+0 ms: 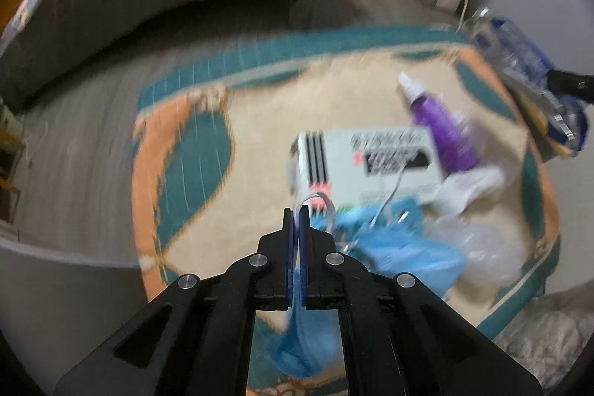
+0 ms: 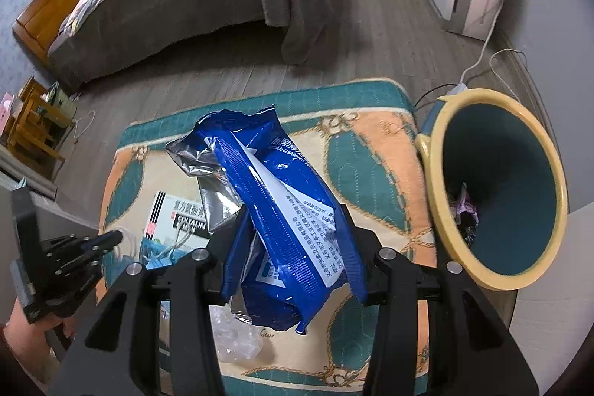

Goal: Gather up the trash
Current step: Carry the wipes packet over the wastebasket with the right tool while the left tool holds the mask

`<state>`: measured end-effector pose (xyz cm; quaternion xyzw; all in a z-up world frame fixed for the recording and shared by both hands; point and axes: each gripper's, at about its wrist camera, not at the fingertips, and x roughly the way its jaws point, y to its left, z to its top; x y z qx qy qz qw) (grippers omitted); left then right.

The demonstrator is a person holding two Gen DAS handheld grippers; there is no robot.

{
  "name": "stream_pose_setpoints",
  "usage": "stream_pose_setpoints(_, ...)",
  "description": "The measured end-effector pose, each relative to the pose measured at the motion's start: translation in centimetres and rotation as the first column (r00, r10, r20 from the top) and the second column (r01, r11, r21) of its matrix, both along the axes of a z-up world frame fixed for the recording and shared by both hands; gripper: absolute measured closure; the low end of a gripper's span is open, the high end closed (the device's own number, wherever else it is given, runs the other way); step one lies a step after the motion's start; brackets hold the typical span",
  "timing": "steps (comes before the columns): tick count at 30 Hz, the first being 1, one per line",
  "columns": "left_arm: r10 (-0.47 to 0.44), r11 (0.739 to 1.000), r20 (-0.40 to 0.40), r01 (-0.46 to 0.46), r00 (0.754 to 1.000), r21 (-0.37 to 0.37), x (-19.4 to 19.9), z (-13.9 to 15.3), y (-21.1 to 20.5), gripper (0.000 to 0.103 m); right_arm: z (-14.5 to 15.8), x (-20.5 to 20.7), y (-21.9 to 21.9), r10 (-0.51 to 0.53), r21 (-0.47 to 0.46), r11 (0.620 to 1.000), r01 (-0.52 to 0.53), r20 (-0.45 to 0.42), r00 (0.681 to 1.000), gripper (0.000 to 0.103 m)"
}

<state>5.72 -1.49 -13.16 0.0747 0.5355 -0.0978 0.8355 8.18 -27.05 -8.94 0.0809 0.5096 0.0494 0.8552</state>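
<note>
Holding the blue wipes packet (image 2: 286,210) between its fingers, the right claw (image 2: 293,221) is shut on it about mid-length, the packet's long axis running up and away from the claw with its torn silver mouth at the far end and its sealed bottom hanging toward the camera. The relation that matters for the next move is that the yellow-rimmed bin (image 2: 549,195) stands off the mat's right edge, to the right of this claw and near it, its mouth tipped toward the lens with some wrappers already lying in the bottom. I judge the packet needs only a short carry rightward over the rim before letting go; since it is long, bringing its lower end in first should stop it catching on the rim. The left claw (image 1: 297,210) is closed on the blue mask (image 1: 389,247), pinching the blue fabric and a white ear loop between its pads near the middle of the patterned mat (image 1: 178,166); this view is blurred, so how firm that hold is I cannot tell. The white box (image 1: 371,166), a purple spray bottle (image 1: 445,128), a white tissue (image 1: 471,184) and a clear plastic wrapper (image 1: 482,247) lie on the mat's right half. The left claw is on the mat's left side in the right-wrist view, well apart from the bin, so the right one is clearly the nearer.
</note>
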Motion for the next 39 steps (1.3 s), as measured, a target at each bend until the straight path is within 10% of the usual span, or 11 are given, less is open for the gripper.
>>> stream_pose_setpoints(14,0.04,0.985,0.312,0.015,0.949,-0.172,0.0,11.3,-1.2,0.1,3.0,0.5,-3.1,-0.058,-0.019,0.998,0.06,0.106,0.993,0.058)
stream_pose_setpoints(39,-0.109,0.974,0.356,0.172,0.928,-0.15,2.1,14.0,-11.4,0.1,4.4,1.4,-9.6,-0.121,-0.038,0.991,0.128,0.145,0.982,0.058)
